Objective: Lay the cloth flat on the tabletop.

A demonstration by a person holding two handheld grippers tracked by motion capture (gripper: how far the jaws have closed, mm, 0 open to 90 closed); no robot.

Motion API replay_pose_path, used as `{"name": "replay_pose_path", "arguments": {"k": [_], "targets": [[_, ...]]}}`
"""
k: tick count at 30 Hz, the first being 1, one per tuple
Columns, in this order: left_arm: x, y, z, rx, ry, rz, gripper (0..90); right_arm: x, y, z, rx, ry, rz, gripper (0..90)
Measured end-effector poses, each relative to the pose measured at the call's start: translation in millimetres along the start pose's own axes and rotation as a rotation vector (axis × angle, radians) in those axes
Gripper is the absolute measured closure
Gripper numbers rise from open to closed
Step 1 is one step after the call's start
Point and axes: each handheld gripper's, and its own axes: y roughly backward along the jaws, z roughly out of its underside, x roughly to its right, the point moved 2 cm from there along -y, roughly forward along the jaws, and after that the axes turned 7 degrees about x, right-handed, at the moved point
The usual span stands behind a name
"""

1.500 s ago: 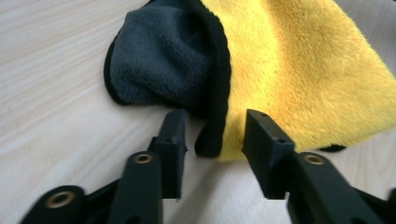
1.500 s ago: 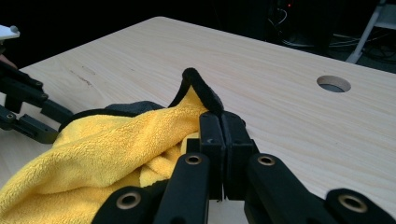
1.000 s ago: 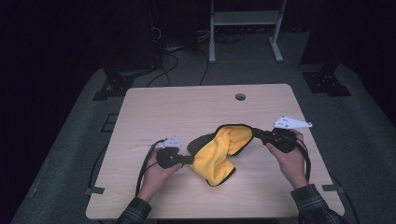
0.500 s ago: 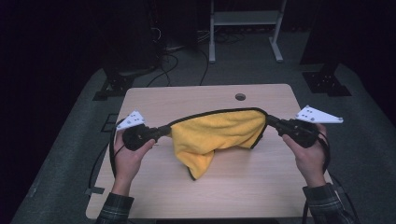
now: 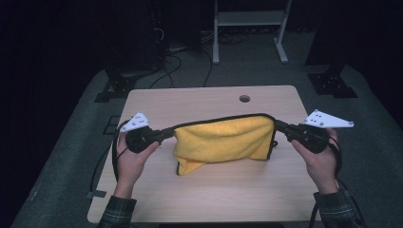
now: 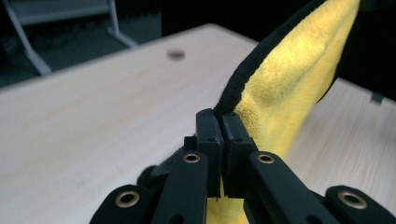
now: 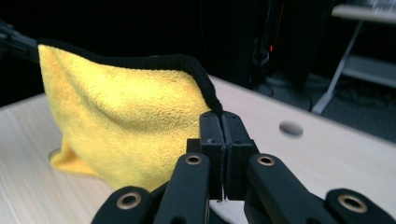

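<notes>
A yellow cloth with a black hem (image 5: 223, 142) hangs stretched between my two grippers above the wooden table (image 5: 199, 102). My left gripper (image 5: 172, 130) is shut on the cloth's left top corner, and my right gripper (image 5: 277, 124) is shut on its right top corner. The lower left part of the cloth sags toward the tabletop. In the left gripper view the jaws (image 6: 221, 126) pinch the black hem, with the yellow cloth (image 6: 289, 88) running away to the right. From the right gripper view, that gripper (image 7: 220, 125) clamps the hem and the cloth (image 7: 121, 126) hangs to its left.
A round cable hole (image 5: 244, 99) sits near the table's far edge. Beyond the table stand a white metal frame (image 5: 247, 21) and black stand feet (image 5: 332, 83) on the grey floor. Cables (image 5: 107, 156) trail from the left gripper off the table's left side.
Both hands rose and drew apart. The cloth went from a crumpled heap on the table to a sheet pulled taut between the grippers and lifted.
</notes>
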Motion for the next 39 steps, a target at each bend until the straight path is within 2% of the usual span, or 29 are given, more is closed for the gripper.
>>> {"name": "replay_pose_path", "arguments": {"k": [1, 2, 3, 4, 9, 12, 13, 14, 15, 16, 17, 18, 19, 20, 21, 22, 23, 24, 25, 26, 27, 28, 31, 33, 36, 39], "targets": [[-4.8, -6.7, 10.1, -0.044, 0.012, -0.016, 87.6, 1.3, -2.0, 7.0, -0.020, -0.014, -0.006, 88.1], [-4.8, -6.7, 10.1, -0.044, 0.012, -0.016, 87.4, 1.3, -2.0, 7.0, -0.020, -0.014, -0.006, 88.1], [-10.1, -11.0, 18.5, -0.066, 0.037, -0.027, 87.1, 1.3, -5.5, 15.1, -0.039, -0.020, -0.015, 88.1], [-10.1, -11.0, 18.5, -0.066, 0.037, -0.027, 86.5, 1.3, -5.5, 15.1, -0.039, -0.020, -0.015, 88.1], [-20.3, -19.0, 36.6, -0.128, 0.066, -0.048, 84.7, -8.4, -18.8, 23.5, -0.073, -0.011, -0.057, 88.1], [-21.4, -20.8, 40.3, -0.143, 0.061, -0.056, 73.1, -13.0, -23.9, 26.6, -0.083, -0.010, -0.079, 88.1], [-19.2, -21.5, 39.7, -0.140, 0.051, -0.058, 70.1, -20.0, -29.7, 28.2, -0.092, 0.000, -0.109, 88.1], [-16.2, -22.5, 37.6, -0.131, 0.038, -0.046, 70.1, -20.0, -29.7, 28.2, -0.092, 0.000, -0.109, 88.1], [-8.4, -24.9, 31.9, -0.111, 0.011, -0.022, 65.1, -29.1, -35.9, 28.2, -0.099, 0.019, -0.144, 88.0], [-8.4, -24.9, 31.9, -0.111, 0.011, -0.022, 62.6, -32.9, -38.2, 28.1, -0.101, 0.024, -0.160, 88.1], [3.9, -29.3, 24.3, -0.076, -0.027, 0.037, 59.8, -39.3, -42.3, 28.0, -0.107, 0.035, -0.187, 88.1], [3.9, -29.3, 24.3, -0.076, -0.027, 0.037, 57.3, -39.3, -42.3, 28.0, -0.107, 0.035, -0.187, 88.1], [17.5, -34.5, 17.8, -0.059, -0.065, 0.079, 55.5, -48.7, -48.9, 28.7, -0.122, 0.055, -0.219, 88.1], [17.5, -34.5, 17.8, -0.059, -0.065, 0.079, 54.1, -48.7, -48.9, 28.7, -0.122, 0.055, -0.219, 88.1], [30.2, -40.3, 12.9, -0.045, -0.094, 0.118, 52.8, -56.1, -55.4, 29.3, -0.132, 0.065, -0.244, 88.1], [30.2, -40.3, 12.9, -0.045, -0.094, 0.118, 52.4, -56.1, -55.4, 29.3, -0.132, 0.065, -0.244, 88.1], [43.5, -47.6, 9.7, -0.037, -0.118, 0.160, 51.8, -62.4, -61.2, 29.7, -0.135, 0.065, -0.269, 88.1], [43.5, -47.6, 9.7, -0.037, -0.118, 0.160, 51.4, -65.4, -63.3, 29.7, -0.139, 0.067, -0.282, 88.1], [53.0, -54.3, 8.8, -0.040, -0.147, 0.189, 51.3, -68.7, -65.5, 29.6, -0.142, 0.070, -0.296, 88.0], [53.0, -54.3, 8.8, -0.040, -0.147, 0.189, 51.4, -68.7, -65.5, 29.6, -0.142, 0.070, -0.296, 88.0], [57.2, -57.7, 8.9, -0.038, -0.157, 0.209, 51.7, -74.8, -68.9, 29.5, -0.145, 0.078, -0.319, 88.1], [61.0, -61.4, 9.6, -0.037, -0.169, 0.228, 51.7, -74.8, -68.9, 29.5, -0.145, 0.078, -0.319, 88.1], [73.7, -73.8, 13.7, -0.069, -0.229, 0.277, 56.4, -85.7, -75.3, 29.0, -0.153, 0.095, -0.356, 88.1], [78.6, -78.0, 15.1, -0.076, -0.242, 0.296, 57.2, -89.7, -77.5, 28.7, -0.157, 0.099, -0.370, 88.1], [81.4, -81.0, 15.7, -0.075, -0.251, 0.304, 59.8, -96.7, -79.9, 28.1, -0.158, 0.111, -0.403, 88.0], [83.9, -80.7, 16.4, -0.088, -0.247, 0.293, 75.6, -101.1, -80.2, 27.6, -0.156, 0.115, -0.418, 87.9]]}}
